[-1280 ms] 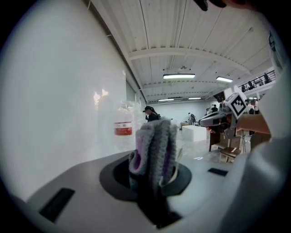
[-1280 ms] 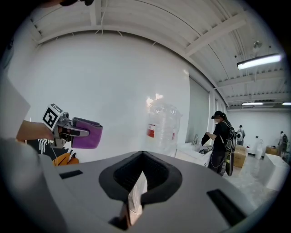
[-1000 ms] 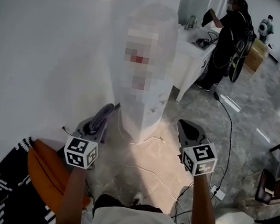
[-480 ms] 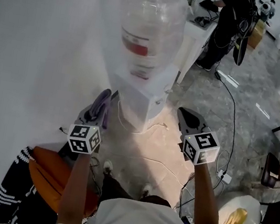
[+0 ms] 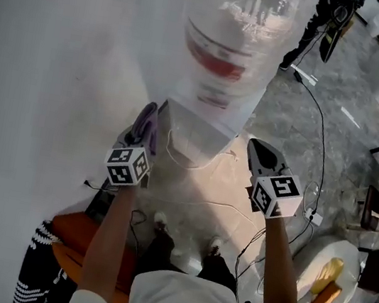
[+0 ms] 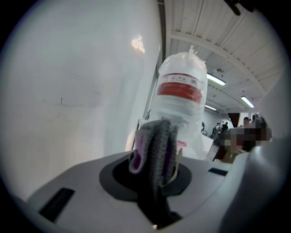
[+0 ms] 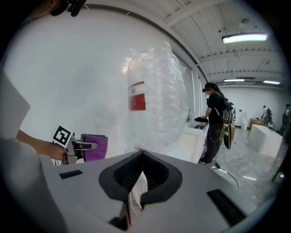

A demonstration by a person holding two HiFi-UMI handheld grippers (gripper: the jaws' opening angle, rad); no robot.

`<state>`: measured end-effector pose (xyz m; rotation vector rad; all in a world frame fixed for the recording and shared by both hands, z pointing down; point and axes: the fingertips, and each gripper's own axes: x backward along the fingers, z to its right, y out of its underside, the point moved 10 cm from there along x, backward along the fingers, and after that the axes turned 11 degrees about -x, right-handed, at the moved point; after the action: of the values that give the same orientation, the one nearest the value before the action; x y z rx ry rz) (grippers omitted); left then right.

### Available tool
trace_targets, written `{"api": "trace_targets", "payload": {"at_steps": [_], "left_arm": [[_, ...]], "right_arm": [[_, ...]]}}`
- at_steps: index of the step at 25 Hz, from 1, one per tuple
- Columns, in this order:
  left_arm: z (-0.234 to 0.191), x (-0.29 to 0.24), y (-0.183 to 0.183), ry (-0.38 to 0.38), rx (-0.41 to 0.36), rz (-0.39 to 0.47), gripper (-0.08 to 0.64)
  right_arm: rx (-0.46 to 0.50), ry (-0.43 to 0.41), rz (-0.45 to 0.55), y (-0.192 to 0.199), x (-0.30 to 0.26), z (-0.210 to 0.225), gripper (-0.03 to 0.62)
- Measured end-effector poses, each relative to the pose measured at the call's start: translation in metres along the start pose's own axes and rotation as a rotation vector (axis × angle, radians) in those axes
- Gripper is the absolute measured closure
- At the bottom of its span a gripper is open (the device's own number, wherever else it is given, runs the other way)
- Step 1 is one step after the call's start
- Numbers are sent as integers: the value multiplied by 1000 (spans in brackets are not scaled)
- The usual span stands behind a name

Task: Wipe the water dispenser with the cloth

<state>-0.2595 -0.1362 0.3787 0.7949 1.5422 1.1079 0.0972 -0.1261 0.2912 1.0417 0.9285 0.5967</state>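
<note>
The grey-purple cloth [image 6: 153, 141] is clamped in my left gripper [image 5: 144, 129], bunched above its tips. The water dispenser [image 5: 195, 137] stands just ahead. My right gripper's [image 7: 141, 154] 2 jaws are together, holding nothing.

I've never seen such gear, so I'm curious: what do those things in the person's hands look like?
The left tool and right tool are each a grey shell with dark pointed jaws and a white cube of black square markers. The shirt is white, short-sleeved.
</note>
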Motion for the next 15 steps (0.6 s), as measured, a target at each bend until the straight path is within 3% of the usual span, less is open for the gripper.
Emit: {"api": "trace_targets", "payload": {"at_steps": [6,10,15], "left_arm": [[-29,-60,36,30,42,-111,494],[-25,-99,60,42,65,-173,494],[-7,-132,74,67,98,-130,494]], "right_arm": [[-24,39,-43,20,-36,0,581],[-55,52,-73,39,-55,21,581],[-79,77,-102,58,-70,49,581]]}}
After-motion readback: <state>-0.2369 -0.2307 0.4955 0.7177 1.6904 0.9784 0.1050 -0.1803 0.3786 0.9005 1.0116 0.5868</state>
